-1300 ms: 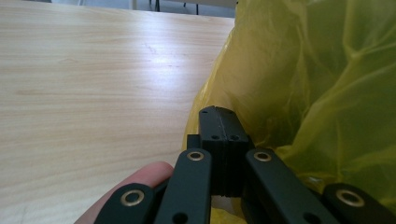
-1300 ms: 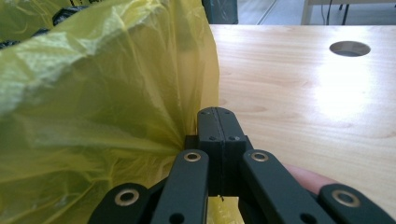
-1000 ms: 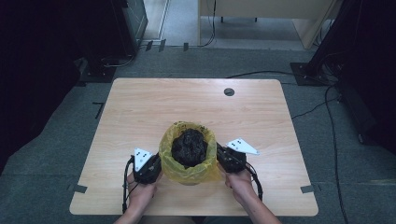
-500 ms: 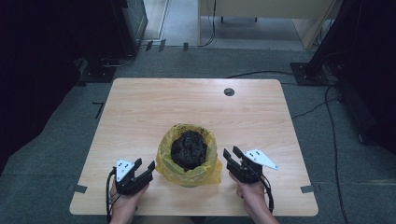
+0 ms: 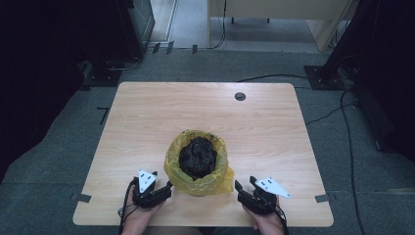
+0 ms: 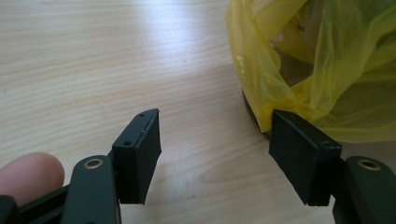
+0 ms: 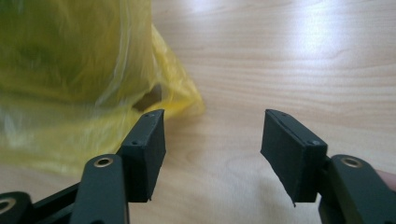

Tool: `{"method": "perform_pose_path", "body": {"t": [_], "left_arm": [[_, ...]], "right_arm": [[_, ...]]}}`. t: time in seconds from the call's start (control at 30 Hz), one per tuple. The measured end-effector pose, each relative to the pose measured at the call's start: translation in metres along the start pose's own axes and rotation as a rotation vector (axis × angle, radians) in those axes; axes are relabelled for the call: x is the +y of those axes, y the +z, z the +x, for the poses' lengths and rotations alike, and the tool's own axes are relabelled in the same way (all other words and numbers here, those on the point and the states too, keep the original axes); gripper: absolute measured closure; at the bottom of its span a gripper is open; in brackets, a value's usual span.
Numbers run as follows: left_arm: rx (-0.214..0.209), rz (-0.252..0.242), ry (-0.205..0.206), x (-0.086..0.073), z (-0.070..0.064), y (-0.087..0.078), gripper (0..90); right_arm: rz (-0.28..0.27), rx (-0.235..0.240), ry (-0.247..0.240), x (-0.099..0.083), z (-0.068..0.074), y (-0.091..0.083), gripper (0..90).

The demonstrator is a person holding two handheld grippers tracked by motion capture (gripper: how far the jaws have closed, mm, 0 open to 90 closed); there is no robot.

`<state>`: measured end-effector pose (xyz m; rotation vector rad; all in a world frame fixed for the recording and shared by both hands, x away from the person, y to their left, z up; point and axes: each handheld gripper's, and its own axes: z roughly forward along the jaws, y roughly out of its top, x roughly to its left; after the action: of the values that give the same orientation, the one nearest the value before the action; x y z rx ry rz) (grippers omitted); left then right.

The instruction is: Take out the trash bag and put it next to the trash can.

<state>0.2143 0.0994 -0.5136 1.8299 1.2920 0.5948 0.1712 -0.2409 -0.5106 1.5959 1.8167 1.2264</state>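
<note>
A yellow plastic bag [image 5: 198, 171] stands open near the table's front edge, with a dark crumpled mass [image 5: 197, 156] inside it. My left gripper [image 5: 164, 190] rests just left of the bag, open, its right jaw close to the bag's skin [image 6: 299, 70]. My right gripper [image 5: 244, 188] sits just right of the bag, open, with bare wood between its jaws; the bag [image 7: 74, 79] lies beside its left jaw. In the left gripper view my left gripper [image 6: 215, 154] holds nothing, and my right gripper [image 7: 212, 149] is likewise empty.
The wooden table [image 5: 147, 117] has a round cable hole [image 5: 240, 96] at the back right. Dark equipment and cables stand on the grey floor around it. A fingertip [image 6: 28, 172] shows at the left gripper's handle.
Both grippers let go of the bag's rim and drew back toward the front edge, opening. They have since come a little closer to the bag's lower sides.
</note>
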Motion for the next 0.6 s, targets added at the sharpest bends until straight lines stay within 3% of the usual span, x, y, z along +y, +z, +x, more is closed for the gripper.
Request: {"method": "perform_pose_path", "body": {"t": [0.07,0.2,0.23,0.27,0.3,0.37,0.47,0.53,0.6], "left_arm": [[0.01,-0.01,-0.01,0.003,-0.001,0.004,34.9],[0.001,-0.04,-0.009,0.009,-0.005,0.006,49.8],[-0.011,-0.051,-0.014,0.01,-0.006,0.006,54.4],[-0.021,-0.053,-0.014,0.011,-0.007,0.005,64.5],[-0.033,-0.063,-0.019,0.011,-0.007,0.005,64.5],[-0.077,-0.069,-0.045,0.013,-0.007,0.003,74.1],[-0.12,-0.085,-0.063,0.018,-0.004,0.0,79.8],[-0.127,-0.103,-0.066,0.021,-0.005,-0.004,84.2],[-0.135,-0.133,-0.072,0.025,-0.005,-0.009,89.8]], "right_arm": [[0.014,0.017,0.008,-0.003,0.002,-0.001,37.5],[0.04,0.031,-0.014,-0.008,0.012,-0.001,32.7],[0.049,0.033,-0.027,-0.01,0.016,0.0,31.7],[0.062,0.05,-0.058,-0.012,0.023,0.001,28.0],[0.062,0.05,-0.058,-0.012,0.023,0.001,28.0],[0.066,0.077,-0.082,-0.011,0.032,0.004,23.9],[0.058,0.105,-0.076,-0.01,0.036,0.005,23.5],[0.041,0.119,-0.079,-0.009,0.039,0.005,23.4],[0.027,0.101,-0.109,-0.007,0.045,0.008,23.5]]}}
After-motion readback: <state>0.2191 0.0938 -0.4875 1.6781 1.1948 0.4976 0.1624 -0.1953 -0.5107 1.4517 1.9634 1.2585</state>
